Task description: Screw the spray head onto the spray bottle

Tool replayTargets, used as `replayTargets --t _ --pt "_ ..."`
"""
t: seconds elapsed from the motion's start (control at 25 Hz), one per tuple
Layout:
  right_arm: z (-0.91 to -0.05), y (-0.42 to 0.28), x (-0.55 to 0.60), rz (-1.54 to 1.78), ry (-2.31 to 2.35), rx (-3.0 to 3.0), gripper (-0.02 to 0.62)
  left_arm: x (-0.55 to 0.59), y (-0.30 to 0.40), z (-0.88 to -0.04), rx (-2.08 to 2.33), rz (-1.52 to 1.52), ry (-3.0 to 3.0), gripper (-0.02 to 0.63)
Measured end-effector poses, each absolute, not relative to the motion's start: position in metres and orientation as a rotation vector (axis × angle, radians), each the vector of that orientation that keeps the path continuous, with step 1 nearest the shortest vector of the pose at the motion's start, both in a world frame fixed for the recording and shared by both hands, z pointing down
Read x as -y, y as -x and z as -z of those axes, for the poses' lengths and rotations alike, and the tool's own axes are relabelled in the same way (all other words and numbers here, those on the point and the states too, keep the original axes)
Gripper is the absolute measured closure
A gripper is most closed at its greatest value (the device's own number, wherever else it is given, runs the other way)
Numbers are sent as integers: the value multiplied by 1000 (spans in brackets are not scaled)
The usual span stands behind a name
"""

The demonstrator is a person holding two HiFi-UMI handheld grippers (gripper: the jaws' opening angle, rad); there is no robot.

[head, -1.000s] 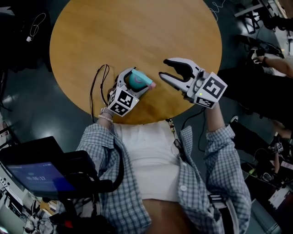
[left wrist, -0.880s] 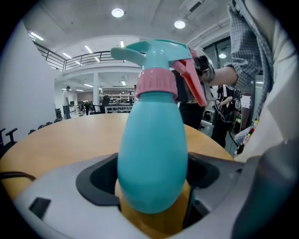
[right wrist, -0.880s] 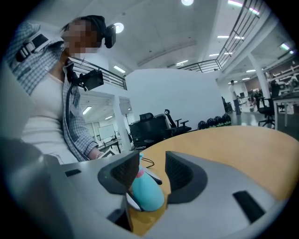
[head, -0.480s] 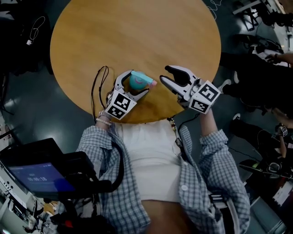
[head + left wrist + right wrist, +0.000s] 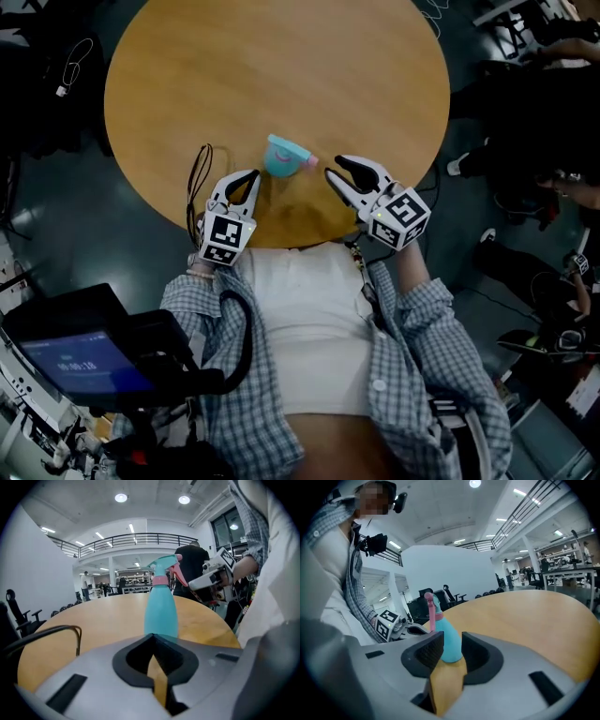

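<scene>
A teal plastic spray bottle [image 5: 278, 156] stands upright near the front edge of the round wooden tabletop [image 5: 281, 66]. Its teal spray head with a pink collar and trigger [image 5: 165, 570] is already sitting on the neck. No view shows whether the thread is fully tight.

The left hand-held gripper [image 5: 245, 177] rests just short of the bottle on the person's side. Its jaws have just been closing and now meet, with nothing between them; only bare wood shows through the gap behind the pads. A thin black cable loop [image 5: 201, 174] lies on the tabletop beside it.

The right hand-held gripper [image 5: 334, 171] is just beside the bottle on the other side, with its tips near the pink trigger but not touching it. Its jaws have also just been closing and stand about half apart. In the right gripper view the bottle's lower body lines up between the pads, yet it stands beyond them and is not gripped.

Neither gripper has hold of anything, so the step looks like a pause between grips, or the end of the screwing.

If tightening remains, the next move calls for one gripper to steady the bottle's body. The other would take the head at the collar and turn it, keeping the bottle from tipping.
</scene>
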State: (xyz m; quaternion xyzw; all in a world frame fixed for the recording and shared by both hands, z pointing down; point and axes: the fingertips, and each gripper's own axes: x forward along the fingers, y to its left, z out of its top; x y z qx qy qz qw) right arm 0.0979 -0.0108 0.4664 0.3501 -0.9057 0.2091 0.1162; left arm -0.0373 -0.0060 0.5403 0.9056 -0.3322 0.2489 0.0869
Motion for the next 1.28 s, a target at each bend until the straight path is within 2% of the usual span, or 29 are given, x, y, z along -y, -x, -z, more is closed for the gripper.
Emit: replayTargets --t 0.04,0.12,0.16,0.6,1.28 --pt "-471 -96 9 -599 -1043 2630 497 6 41 -537 1003 -725 -2678 601" --pt "-478 -95 5 -563 -1090 2579 588 3 47 -534 1011 -702 -2647 601" --pt "-481 -93 3 -549 -1099 2564 597 1 49 -534 1008 -697 -2639 601" --pt "-494 -69 -23 -515 -976 2546 601 -6 57 -530 999 -669 -2627 601" --pt "-497 -77 -14 -494 -1052 2517 601 -9 55 -533 971 -652 -2607 601"
